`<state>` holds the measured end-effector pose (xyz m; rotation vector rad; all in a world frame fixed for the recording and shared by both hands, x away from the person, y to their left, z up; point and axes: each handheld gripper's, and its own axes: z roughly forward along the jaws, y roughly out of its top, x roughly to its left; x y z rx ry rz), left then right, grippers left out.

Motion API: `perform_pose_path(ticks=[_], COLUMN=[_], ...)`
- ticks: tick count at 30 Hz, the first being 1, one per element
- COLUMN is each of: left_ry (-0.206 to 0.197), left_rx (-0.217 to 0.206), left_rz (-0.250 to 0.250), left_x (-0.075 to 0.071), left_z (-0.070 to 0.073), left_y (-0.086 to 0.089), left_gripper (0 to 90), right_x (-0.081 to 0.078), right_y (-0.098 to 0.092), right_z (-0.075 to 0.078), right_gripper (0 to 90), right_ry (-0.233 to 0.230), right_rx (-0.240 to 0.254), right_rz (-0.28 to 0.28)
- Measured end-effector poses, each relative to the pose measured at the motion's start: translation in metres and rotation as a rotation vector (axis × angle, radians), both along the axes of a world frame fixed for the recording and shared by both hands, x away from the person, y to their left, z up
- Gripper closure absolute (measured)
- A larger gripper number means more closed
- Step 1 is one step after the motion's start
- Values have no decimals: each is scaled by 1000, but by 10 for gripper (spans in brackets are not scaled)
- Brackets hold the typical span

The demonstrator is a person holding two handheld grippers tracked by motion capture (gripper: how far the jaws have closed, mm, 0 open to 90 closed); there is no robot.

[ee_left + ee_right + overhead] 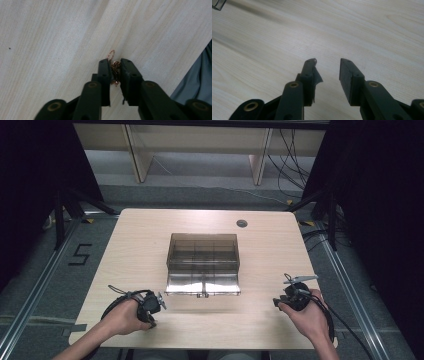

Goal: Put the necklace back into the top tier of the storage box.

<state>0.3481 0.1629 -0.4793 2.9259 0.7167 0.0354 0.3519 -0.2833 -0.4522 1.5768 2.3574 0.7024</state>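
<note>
We note the left claw [115, 65] pointing down at the pale wooden surface [50, 37], its two black jaws drawn close on a bunched copper-coloured chain [115, 68]. The jaws are clamped on the chain: it sits crumpled in the narrow gap between the pads, touching both.

Chain orientation (left gripper view): the bunch runs lengthwise along the jaws, so its long axis follows the claw's own axis. One small loop of chain pokes out past the jaw tips, pointing away from the camera and lying on or just above the wood; we cannot tell which. A short bit of the bunch shows lower down in the gap.

In the high view the left claw [152, 307] is near the front left part of the surface, in the person's left hand [125, 317]. The chain is too small to make out there.

The right claw [327, 67] hangs over bare wood with its jaws standing well apart and nothing between them. In the high view it [287, 300] sits at the front right, in the right hand [310, 315].

Between the two hands, further back, stands a smoke-tinted clear box [203, 265] with inner compartments (its front flap folded down toward the person). It is well apart from both claws.
</note>
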Motion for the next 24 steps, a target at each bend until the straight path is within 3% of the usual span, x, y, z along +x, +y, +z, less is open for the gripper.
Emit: perform_pose_path(ticks=[5, 15, 16, 19, 21, 24], left_ry=[-6, -2, -14, -23, -33, -74], left_rx=[-5, -19, -43, -51, -82, -128], left_rz=[-2, 24, 49, 48, 65, 83], left_x=[-1, -2, -4, -4, -5, -4], left_z=[0, 1, 2, 7, 12, 24], left_y=[0, 8, 11, 14, 17, 24], left_gripper=[860, 866, 866, 866, 866, 867], right_x=[0, 0, 0, 0, 0, 0], right_y=[0, -1, -1, -1, 0, 0], right_z=[0, -1, 0, 0, -1, 0], right_gripper=[663, 662, 663, 662, 662, 662], right_ry=[-4, -2, -1, -1, -9, -6], right_rx=[3, 10, 9, 7, 9, 6], right_rz=[-10, -9, -8, -9, -12, -12])
